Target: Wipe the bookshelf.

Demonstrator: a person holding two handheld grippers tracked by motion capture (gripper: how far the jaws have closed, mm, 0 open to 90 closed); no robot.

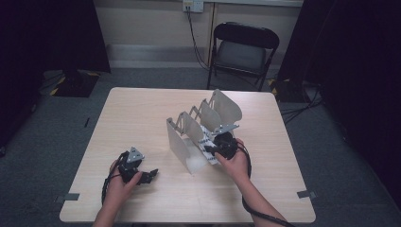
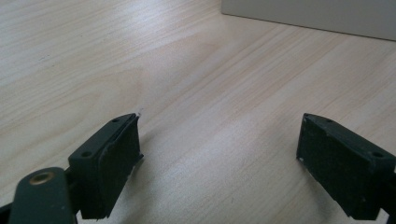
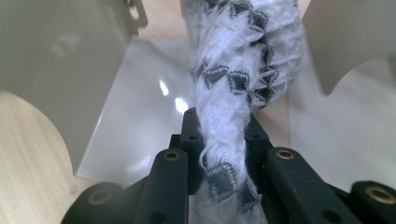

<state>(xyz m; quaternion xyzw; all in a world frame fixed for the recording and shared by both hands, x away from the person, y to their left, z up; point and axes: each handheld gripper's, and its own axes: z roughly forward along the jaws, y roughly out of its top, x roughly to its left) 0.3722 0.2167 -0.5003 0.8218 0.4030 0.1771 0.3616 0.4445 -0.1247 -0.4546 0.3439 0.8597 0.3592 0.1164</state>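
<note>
Working at the counter (image 1: 142, 113), you've got the grey accordion rack (image 1: 182, 137) standing mid-counter, dividers upright, slots running away from you. Your right hand-held gripper (image 1: 218, 144) is at the rack's near-right side, clenched on the white-and-black patterned cloth (image 3: 233, 93), whose long axis runs straight ahead of the jaws into a slot betw. two dividers. Left hand-held gripper (image 2: 219, 154) rests well apart, jaws spread wide w/ nothing in them.

Black folding chair (image 1: 244, 51) behind table (image 1: 137, 113); grey carpet (image 1: 42, 151).
</note>
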